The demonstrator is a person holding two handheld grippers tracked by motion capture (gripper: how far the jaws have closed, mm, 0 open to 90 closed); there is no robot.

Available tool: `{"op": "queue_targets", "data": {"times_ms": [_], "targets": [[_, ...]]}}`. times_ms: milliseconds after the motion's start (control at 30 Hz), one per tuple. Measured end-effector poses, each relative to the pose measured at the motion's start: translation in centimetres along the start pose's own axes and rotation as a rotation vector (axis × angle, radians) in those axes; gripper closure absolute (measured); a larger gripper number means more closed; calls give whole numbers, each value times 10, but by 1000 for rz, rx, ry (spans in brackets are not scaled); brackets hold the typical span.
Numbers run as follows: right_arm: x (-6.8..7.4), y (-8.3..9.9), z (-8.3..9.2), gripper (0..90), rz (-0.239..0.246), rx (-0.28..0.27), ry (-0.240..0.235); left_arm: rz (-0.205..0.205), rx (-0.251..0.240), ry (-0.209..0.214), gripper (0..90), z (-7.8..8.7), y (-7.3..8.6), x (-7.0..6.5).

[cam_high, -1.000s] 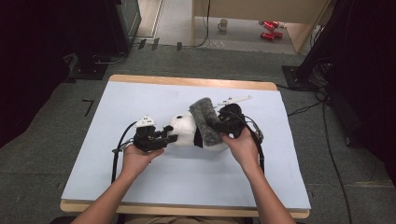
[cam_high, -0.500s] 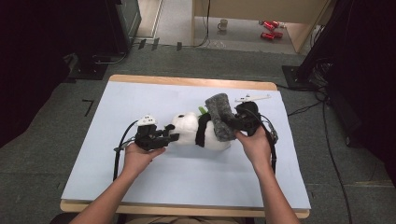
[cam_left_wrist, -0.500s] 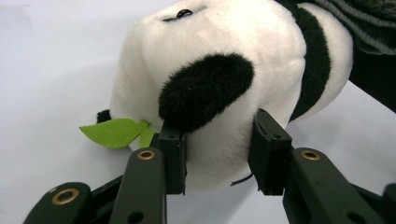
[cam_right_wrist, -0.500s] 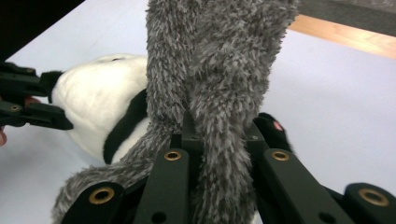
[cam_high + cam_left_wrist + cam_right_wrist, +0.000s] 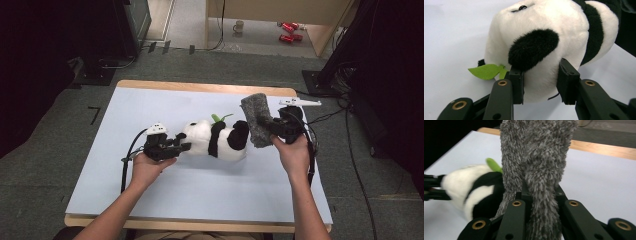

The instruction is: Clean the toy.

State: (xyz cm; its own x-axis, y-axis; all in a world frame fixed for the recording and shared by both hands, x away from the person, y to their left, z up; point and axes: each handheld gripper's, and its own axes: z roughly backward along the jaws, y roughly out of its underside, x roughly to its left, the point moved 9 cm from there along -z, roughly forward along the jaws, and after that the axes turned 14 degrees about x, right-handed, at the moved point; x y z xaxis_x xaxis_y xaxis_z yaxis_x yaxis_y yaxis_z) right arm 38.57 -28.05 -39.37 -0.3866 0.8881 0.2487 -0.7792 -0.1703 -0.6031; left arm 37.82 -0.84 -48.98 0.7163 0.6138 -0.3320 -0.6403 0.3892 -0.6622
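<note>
A black-and-white panda plush (image 5: 217,140) lies on its side on the pale blue table cover (image 5: 145,105). My left gripper (image 5: 181,146) is shut on the plush's head. In the left gripper view its pads (image 5: 517,83) press into the white fur on both sides of the panda plush (image 5: 549,37), and a green felt leaf (image 5: 485,71) sticks out at the left. My right gripper (image 5: 272,129) is shut on a grey fuzzy cloth (image 5: 254,120), which it holds up just past the plush's feet. In the right gripper view the grey cloth (image 5: 536,157) rises from between the jaws, with the panda plush (image 5: 471,190) behind it at the left.
The wooden table edge (image 5: 200,86) runs along the back. On the floor beyond are a mug (image 5: 239,26) and red objects (image 5: 287,31). Dark stands and cables flank the table on both sides.
My right gripper has carried the grey cloth to the right, off the panda's body and past its feet. The left gripper and the plush's head have stayed put.
</note>
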Motion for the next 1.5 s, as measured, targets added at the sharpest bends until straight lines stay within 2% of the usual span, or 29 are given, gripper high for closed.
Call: {"op": "queue_targets", "data": {"times_ms": [100, 267, 367, 467, 533, 600, 667, 800, 867, 933, 1033, 1167, 1300, 1367, 1433, 1500], "targets": [[12, -2, 7, 790, 12, -12, -40, -2, 10, -2, 632, 1, 0, 1], [49, -5, 18, 790, 73, -39, -136, -1, 22, -1, 647, 2, -1, 0], [72, -1, 14, 789, 117, -12, -166, 3, 33, 6, 658, 5, 0, -1], [87, 7, 6, 788, 136, 27, -212, -12, 52, 8, 665, 12, 4, -7], [92, 11, 0, 788, 145, 54, -225, -14, 53, 4, 668, 17, 6, -11], [94, 16, -9, 788, 146, 87, -232, 1, 51, 6, 669, 20, 8, -14], [93, 22, -19, 787, 149, 124, -234, -2, 51, 1, 669, 23, 10, -14], [86, 34, -39, 787, 140, 200, -210, -11, 44, -14, 665, 22, 13, -9], [83, 35, -45, 787, 116, 194, -243, -24, 23, -21, 652, 21, 13, -6], [79, 35, -48, 787, 116, 185, -237, -32, 3, -32, 591, 21, 11, -5], [77, 33, -51, 786, 120, 166, -226, -78, -26, -48, 481, 22, 10, -2], [74, 30, -52, 785, 119, 143, -218, -126, -50, -41, 415, 24, 10, 3], [73, 26, -54, 784, 126, 134, -211, -191, -25, -43, 376, 24, 14, 8], [73, 25, -54, 784, 133, 134, -204, -187, -17, -31, 382, 24, 15, 11], [71, 23, -54, 784, 130, 128, -200, -163, -11, 11, 378, 24, 16, 13], [69, 20, -55, 783, 127, 126, -197, -173, 4, 21, 361, 23, 17, 16]]}}
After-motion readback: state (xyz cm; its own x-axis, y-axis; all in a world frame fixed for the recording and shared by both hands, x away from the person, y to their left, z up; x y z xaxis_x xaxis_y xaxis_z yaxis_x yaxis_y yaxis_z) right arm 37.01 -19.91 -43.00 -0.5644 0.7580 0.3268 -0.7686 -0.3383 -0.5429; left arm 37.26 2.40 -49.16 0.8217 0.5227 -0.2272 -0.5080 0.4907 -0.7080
